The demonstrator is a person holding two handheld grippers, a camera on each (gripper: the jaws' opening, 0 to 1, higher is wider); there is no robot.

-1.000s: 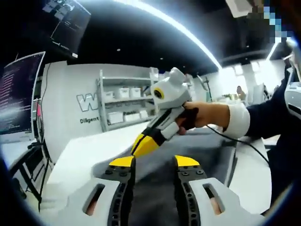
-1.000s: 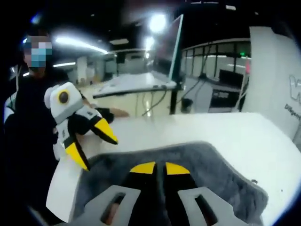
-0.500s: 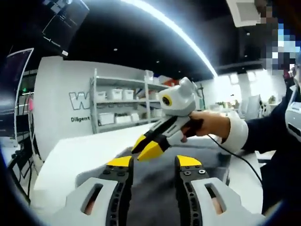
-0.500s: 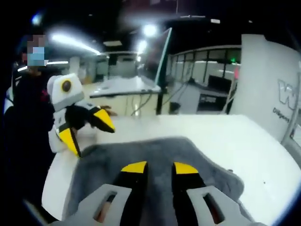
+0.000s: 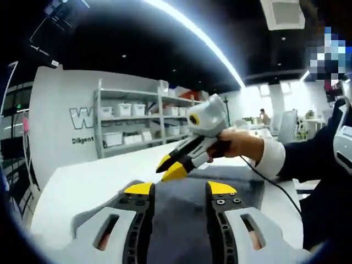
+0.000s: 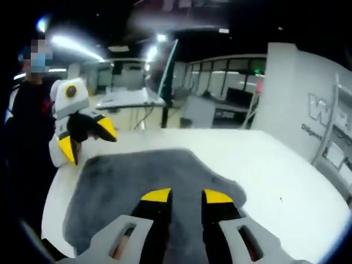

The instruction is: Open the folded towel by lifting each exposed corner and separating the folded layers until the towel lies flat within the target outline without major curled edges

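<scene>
In the left gripper view, the left hand-held gripper [image 5: 179,188] reaches forward low over the grey towel [image 5: 181,212], its yellow-tipped jaws spread with towel showing in the gap and nothing between them. Beyond the towel's far part, the right hand-held gripper [image 5: 169,166] hangs in the air, gripped by a person's hand [image 5: 234,146] from a white cuff [image 5: 268,158] and dark sleeve; its jaws are slightly parted and hold nothing.

In the right gripper view, the right hand-held gripper [image 6: 184,194] points across the towel [image 6: 137,181] with its jaws apart, empty, towel visible between them. The left hand-held gripper [image 6: 82,137] hovers at the towel's far left corner, jaws wide apart, not touching the cloth as far as can be told.

The towel lies spread on the white bench [image 6: 275,181]. In this view its near right edge curves and looks a little bunched beside the right jaw; the far edge runs fairly straight. Its long axis runs roughly from one gripper toward the other. Bare bench surrounds the towel on the far and right sides; the left corner lies close to the bench edge. A white wall with lettering [image 5: 77,118] and shelving [image 5: 137,124] stand well beyond the towel.
</scene>
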